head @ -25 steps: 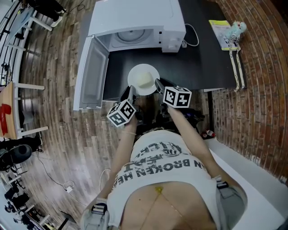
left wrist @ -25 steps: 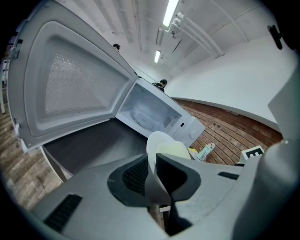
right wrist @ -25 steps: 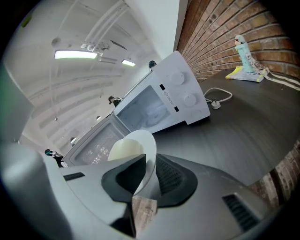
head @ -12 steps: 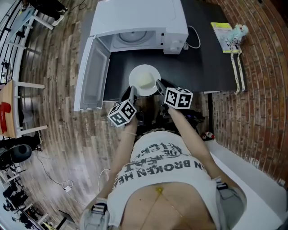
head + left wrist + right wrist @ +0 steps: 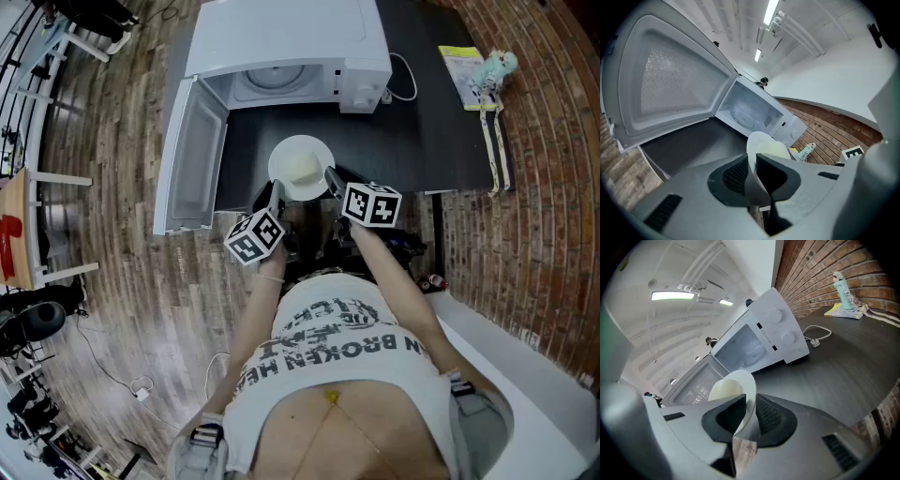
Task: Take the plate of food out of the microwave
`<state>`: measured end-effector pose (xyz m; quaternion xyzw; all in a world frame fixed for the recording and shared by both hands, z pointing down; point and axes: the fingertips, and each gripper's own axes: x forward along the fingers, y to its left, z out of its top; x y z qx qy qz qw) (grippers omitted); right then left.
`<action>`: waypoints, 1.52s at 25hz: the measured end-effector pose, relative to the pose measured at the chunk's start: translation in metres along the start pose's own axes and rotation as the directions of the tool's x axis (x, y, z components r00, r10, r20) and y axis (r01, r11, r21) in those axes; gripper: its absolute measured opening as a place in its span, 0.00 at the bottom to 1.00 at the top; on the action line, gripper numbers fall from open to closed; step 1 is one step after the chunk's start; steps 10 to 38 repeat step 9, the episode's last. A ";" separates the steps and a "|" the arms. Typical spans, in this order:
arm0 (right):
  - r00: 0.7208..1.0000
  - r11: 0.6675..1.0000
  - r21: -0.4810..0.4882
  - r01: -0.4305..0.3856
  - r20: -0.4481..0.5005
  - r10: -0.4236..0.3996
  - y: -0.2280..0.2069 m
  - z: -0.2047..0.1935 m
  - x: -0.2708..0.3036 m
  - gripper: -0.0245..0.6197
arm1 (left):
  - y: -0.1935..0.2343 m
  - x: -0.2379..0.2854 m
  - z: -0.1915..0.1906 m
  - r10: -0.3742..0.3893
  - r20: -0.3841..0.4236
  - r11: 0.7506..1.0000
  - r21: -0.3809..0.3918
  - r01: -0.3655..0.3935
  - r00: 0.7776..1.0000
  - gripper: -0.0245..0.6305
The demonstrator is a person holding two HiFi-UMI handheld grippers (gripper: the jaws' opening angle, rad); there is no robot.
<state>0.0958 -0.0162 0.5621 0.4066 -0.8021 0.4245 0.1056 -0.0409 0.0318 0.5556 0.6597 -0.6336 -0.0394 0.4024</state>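
Plate point(image 5: 300, 167) unmoved; left gripper point(image 5: 276, 191) and right gripper point(image 5: 330, 177) clamping rim.

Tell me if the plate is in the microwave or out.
Out: left gripper and right gripper hold the plate over the table, before the open microwave.

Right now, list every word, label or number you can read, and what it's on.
"BROKEN": on the shirt; its other words unclear.
Too small to read: marks on the microwave control panel.
Too blurred: print on the yellow booklet.
No words: the marker cubes bear patterns only.
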 end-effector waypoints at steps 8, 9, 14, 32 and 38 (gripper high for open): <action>1.000 1.000 -0.002 0.001 -0.005 -0.001 0.000 0.001 0.002 0.14 | 0.001 0.002 0.002 0.002 0.002 1.000 -0.009 -0.002 1.000 0.13; 1.000 1.000 -0.003 0.003 -0.006 -0.003 -0.001 0.001 0.003 0.14 | 0.001 0.002 0.002 0.001 0.002 1.000 -0.009 -0.001 1.000 0.13; 1.000 1.000 -0.003 0.003 -0.006 -0.003 -0.001 0.001 0.003 0.14 | 0.001 0.002 0.002 0.001 0.002 1.000 -0.009 -0.001 1.000 0.13; 1.000 1.000 -0.003 0.003 -0.006 -0.003 -0.001 0.001 0.003 0.14 | 0.001 0.002 0.002 0.001 0.002 1.000 -0.009 -0.001 1.000 0.13; 1.000 1.000 -0.003 0.003 -0.006 -0.003 -0.001 0.001 0.003 0.14 | 0.001 0.002 0.002 0.001 0.002 1.000 -0.009 -0.001 1.000 0.13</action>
